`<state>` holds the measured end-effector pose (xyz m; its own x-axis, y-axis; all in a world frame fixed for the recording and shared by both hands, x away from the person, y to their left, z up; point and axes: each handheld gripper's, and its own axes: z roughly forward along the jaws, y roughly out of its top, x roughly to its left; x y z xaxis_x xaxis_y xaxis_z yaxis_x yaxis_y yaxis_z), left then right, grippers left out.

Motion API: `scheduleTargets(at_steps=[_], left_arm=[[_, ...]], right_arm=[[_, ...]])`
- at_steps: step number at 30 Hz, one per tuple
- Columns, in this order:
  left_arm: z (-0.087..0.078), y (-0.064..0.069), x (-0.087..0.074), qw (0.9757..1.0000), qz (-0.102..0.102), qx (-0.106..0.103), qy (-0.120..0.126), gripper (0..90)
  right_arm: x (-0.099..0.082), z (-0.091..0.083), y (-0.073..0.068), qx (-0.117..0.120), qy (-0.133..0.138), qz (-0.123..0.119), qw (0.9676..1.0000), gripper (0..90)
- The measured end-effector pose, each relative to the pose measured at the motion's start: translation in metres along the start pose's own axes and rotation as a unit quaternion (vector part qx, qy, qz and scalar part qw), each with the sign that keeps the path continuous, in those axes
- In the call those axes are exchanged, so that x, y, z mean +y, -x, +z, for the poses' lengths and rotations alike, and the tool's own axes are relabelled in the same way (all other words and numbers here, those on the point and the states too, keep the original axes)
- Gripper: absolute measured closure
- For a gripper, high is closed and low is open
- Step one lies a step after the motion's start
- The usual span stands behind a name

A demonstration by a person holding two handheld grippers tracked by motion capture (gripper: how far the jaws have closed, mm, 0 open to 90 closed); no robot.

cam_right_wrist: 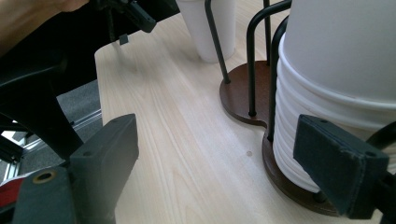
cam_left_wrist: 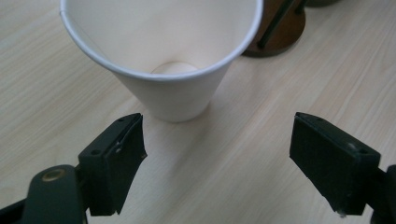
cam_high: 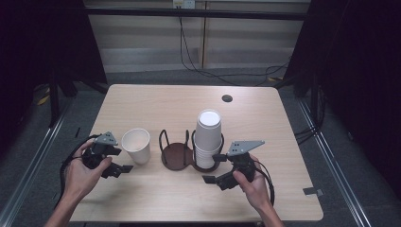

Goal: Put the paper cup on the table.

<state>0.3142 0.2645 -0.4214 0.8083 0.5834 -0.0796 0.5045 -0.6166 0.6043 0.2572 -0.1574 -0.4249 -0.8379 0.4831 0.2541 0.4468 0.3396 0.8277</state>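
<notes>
The left gripper (cam_left_wrist: 217,154) has its two black jaws standing wide apart with nothing between them; bare wood shows in the gap. Just ahead of its jaw tips stands a single white paper cup (cam_left_wrist: 163,51), upright and mouth up, its foot a little beyond the tips and closer to the jaw on the left of the left gripper view; neither pad touches it. In the high view the left hand (cam_high: 82,172) wraps the gripper's body from behind and lies low over the light wooden table (cam_high: 156,101), with the jaws level and aimed past the front of the cup toward the table's middle.

The right gripper (cam_right_wrist: 215,158) is also spread wide and holds nothing. One of its jaws sits just in front of a tall stack of white paper cups (cam_right_wrist: 345,74), close to the lowest rims, though contact cannot be made out; the other jaw hangs over open tabletop. The stack stands in one bay of a dark brown wooden two-bay cup holder with black wire hoops (cam_right_wrist: 243,95); the holder's other bay, farther beyond the jaws, is empty. The right hand (cam_high: 253,182) grips its tool from below and behind, jaws pointing toward the stack's base.
</notes>
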Motion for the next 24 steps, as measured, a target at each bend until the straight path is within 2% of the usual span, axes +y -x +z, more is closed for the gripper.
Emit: scheduleTargets(at_steps=[3, 5, 7, 9, 11, 17, 20, 21, 22, 24], left_arm=[[-0.001, 0.005, -0.005, 1.0000, -0.003, -0.002, 0.008, 18.0], [-0.001, 0.009, -0.009, 0.9996, -0.006, 0.003, 0.026, 18.0], [-0.001, 0.012, -0.012, 0.9994, -0.001, 0.012, 0.031, 18.0], [-0.002, 0.014, -0.013, 0.9992, -0.002, 0.012, 0.037, 18.0], [-0.003, 0.021, -0.016, 0.9973, 0.005, 0.020, 0.071, 18.0], [0.000, 0.037, -0.020, 0.9938, 0.006, 0.011, 0.110, 18.0], [0.000, 0.045, -0.020, 0.9905, 0.000, 0.002, 0.138, 18.0], [0.000, 0.045, -0.020, 0.9905, 0.000, 0.002, 0.138, 18.0], [-0.001, 0.050, -0.020, 0.9875, 0.001, -0.005, 0.157, 18.0], [-0.001, 0.054, -0.019, 0.9823, -0.018, -0.024, 0.185, 18.0]], right_arm=[[0.000, 0.000, 0.000, -0.001, -0.001, 0.000, 1.0000, 14.3], [0.000, 0.001, 0.000, -0.001, -0.004, 0.001, 1.0000, 14.3], [-0.001, 0.001, 0.000, 0.000, -0.004, 0.002, 1.0000, 14.3], [-0.002, 0.002, 0.000, 0.001, -0.006, 0.002, 1.0000, 14.3], [-0.003, 0.004, 0.000, 0.001, -0.009, 0.004, 1.0000, 14.3], [-0.004, 0.004, -0.001, -0.004, -0.006, 0.000, 1.0000, 14.3], [-0.005, 0.002, 0.000, -0.008, -0.003, 0.000, 1.0000, 14.3], [-0.005, 0.002, 0.000, -0.008, -0.003, 0.000, 1.0000, 14.3], [-0.005, 0.001, 0.000, -0.011, 0.001, -0.001, 0.9999, 14.3], [-0.006, 0.000, 0.000, -0.014, 0.004, -0.001, 0.9999, 14.3]])
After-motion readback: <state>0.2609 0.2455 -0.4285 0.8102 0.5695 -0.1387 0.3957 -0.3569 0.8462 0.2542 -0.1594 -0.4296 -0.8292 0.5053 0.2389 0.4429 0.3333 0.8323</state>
